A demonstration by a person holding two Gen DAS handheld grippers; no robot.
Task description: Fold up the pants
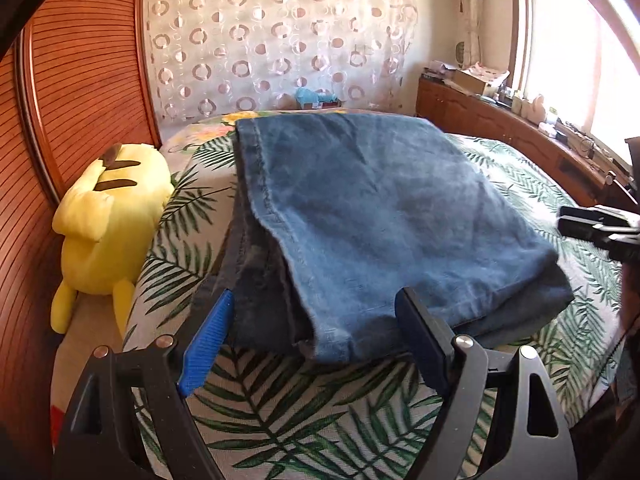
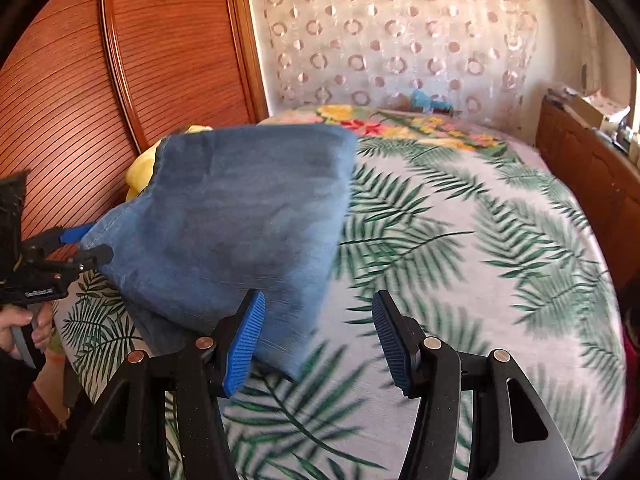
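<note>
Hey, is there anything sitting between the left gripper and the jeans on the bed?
No. The left gripper has open jaws around the near edge of the folded jeans, with only the leaf-print bedspread beneath.

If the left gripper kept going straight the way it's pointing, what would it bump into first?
Most likely the folded jeans. Their near edge already lies between the open fingers of the left gripper, on the leaf-print bedspread.
</note>
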